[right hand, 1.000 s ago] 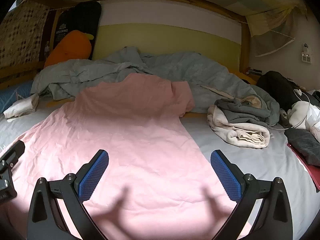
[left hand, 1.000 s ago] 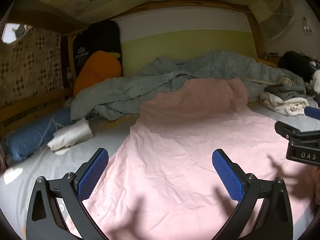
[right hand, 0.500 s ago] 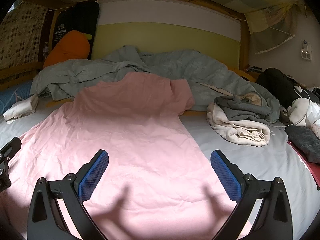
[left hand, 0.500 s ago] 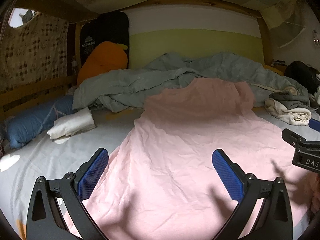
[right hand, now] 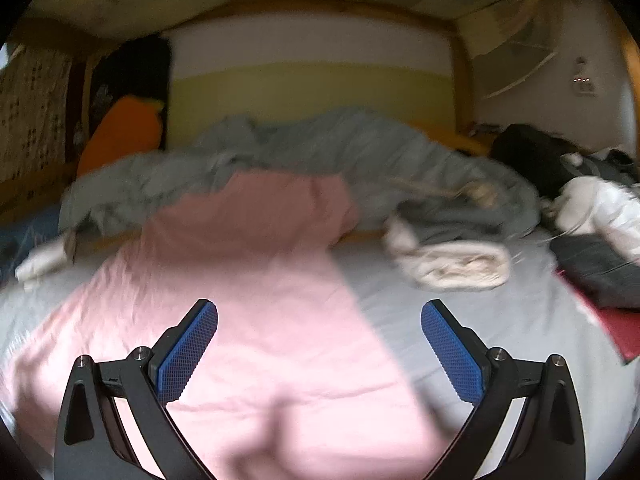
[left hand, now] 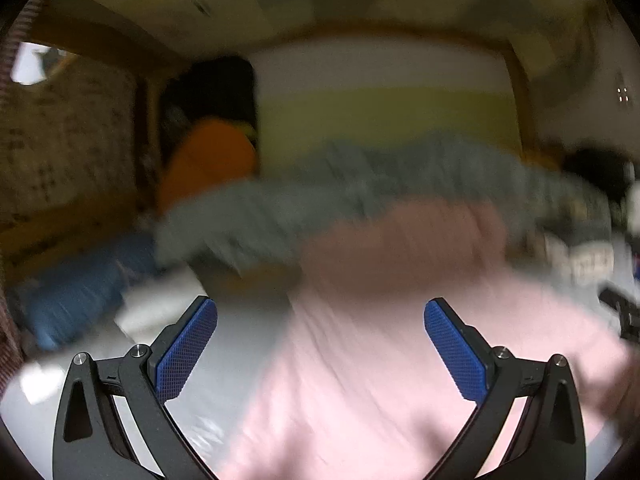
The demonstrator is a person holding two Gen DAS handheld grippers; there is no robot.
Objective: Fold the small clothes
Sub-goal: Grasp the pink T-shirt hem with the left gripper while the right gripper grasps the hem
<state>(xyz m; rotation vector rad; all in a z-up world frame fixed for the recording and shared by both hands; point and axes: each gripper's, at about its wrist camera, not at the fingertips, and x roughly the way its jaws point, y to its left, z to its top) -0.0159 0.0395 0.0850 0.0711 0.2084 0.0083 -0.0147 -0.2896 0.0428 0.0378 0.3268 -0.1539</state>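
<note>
On the grey bed sheet (right hand: 480, 320) lay the pink garment (right hand: 260, 300), and both the left gripper (left hand: 320, 344) and the right gripper (right hand: 319, 344) hovered spread wide, holding nothing.

Both my views smeared with motion blur, my left wrist view the worse; only my blue pads (left hand: 186, 354) stay sharp; dim warm room, bright patch upper left of the frame; soft shadows on the pink cloth (right hand: 256, 320) at bottom; fisheye edges bowed, corners black

Bed (right hand: 480, 320): pink garment (right hand: 260, 300), grey duvet (right hand: 320, 152), cream bundle (right hand: 456, 264).
</note>
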